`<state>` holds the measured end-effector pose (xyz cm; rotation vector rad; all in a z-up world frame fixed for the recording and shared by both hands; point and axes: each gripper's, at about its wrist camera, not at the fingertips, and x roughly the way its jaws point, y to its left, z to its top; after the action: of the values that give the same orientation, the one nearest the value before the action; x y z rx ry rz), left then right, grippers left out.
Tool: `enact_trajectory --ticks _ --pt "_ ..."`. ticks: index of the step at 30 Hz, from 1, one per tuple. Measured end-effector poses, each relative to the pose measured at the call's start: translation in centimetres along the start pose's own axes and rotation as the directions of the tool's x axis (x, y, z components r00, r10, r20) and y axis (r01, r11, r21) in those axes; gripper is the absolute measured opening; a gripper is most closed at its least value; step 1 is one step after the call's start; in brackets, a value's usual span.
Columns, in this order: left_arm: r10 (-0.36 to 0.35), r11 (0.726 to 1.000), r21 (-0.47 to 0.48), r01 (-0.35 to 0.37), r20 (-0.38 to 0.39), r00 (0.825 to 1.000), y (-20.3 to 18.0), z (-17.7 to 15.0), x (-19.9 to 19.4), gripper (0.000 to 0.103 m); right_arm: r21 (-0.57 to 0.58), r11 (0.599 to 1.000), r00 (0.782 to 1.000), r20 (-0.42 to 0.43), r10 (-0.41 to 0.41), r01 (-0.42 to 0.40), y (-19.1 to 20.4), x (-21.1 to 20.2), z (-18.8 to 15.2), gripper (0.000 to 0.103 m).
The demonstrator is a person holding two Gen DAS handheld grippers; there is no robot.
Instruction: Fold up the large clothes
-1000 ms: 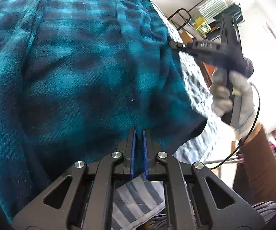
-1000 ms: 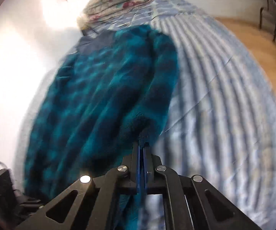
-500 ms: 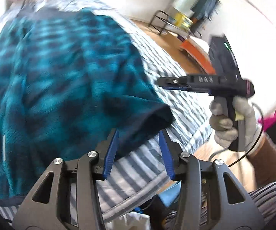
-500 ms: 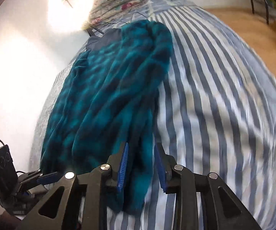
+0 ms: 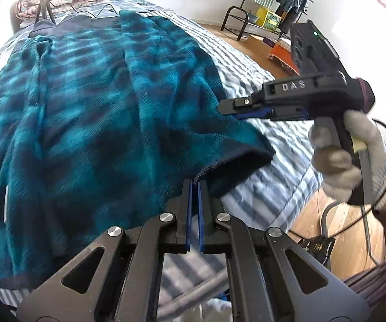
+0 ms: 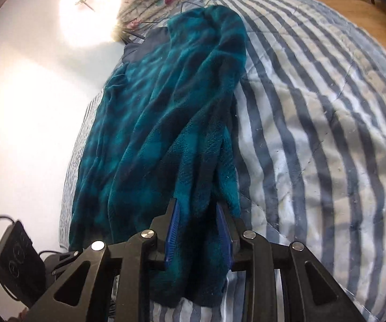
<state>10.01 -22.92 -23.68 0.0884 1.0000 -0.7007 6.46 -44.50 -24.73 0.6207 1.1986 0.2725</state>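
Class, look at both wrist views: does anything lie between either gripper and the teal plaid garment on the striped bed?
Nothing visible does. The left gripper is shut at the garment's dark hem, and the right gripper's jaws, just closing, already have its fabric between them.

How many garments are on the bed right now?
1: the teal plaid garment spread along the striped bed. Others could be hidden beneath it.

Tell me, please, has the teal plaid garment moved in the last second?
Yes. The teal plaid garment has come down: earlier held above the striped bedding, it now lies on it.
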Motion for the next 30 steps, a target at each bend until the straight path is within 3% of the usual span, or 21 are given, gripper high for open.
enact_trajectory --ticks 2,8,11,14,16,18,24,26,30 --pt "-0.002 1.0 0.005 0.002 0.002 1.0 0.0 -0.2 -0.3 0.001 0.008 1.0 1.0 -0.003 0.005 -0.005 0.0 0.3 0.0 0.003" --pt "-0.053 0.998 0.037 0.054 -0.029 0.998 -1.2 -0.2 0.6 0.001 -0.029 0.999 0.998 0.052 -0.031 0.032 0.9 -3.0 0.3 0.002" --pt "-0.055 0.997 0.047 0.058 -0.061 0.997 -1.5 -0.6 1.3 0.001 -0.059 0.993 0.994 0.057 -0.096 0.099 0.6 -3.2 0.1 0.002" --pt "-0.08 0.996 0.037 0.083 -0.069 0.994 -1.4 -0.9 0.7 0.003 -0.059 0.993 0.994 0.013 -0.104 0.105 0.1 -2.0 -0.6 0.012" --pt "-0.119 0.993 0.019 0.12 -0.052 0.992 -1.2 -1.0 -0.8 0.014 -0.063 0.994 0.996 0.029 -0.086 0.088 0.1 -2.4 -1.1 0.043" --pt "-0.146 0.989 0.0 0.146 -0.022 0.989 -0.9 -0.8 -2.2 0.02 -0.041 0.998 0.997 0.052 -0.052 0.054 -0.2 -3.2 -1.8 0.051" --pt "-0.147 0.987 -0.052 0.15 0.055 0.988 -0.2 2.2 -3.2 0.02 0.038 0.999 0.999 0.025 0.023 -0.024 -2.3 -3.4 -4.2 0.053" --pt "-0.137 0.989 -0.039 0.139 0.067 0.988 -0.7 3.5 -2.3 0.02 0.051 0.998 1.0 0.014 0.025 -0.026 -2.8 -3.1 -4.8 0.049" --pt "-0.15 0.989 0.013 0.15 0.005 0.989 -2.0 4.4 1.0 0.02 -0.023 0.999 1.0 0.003 -0.029 0.029 -1.9 -3.3 -5.3 0.04"
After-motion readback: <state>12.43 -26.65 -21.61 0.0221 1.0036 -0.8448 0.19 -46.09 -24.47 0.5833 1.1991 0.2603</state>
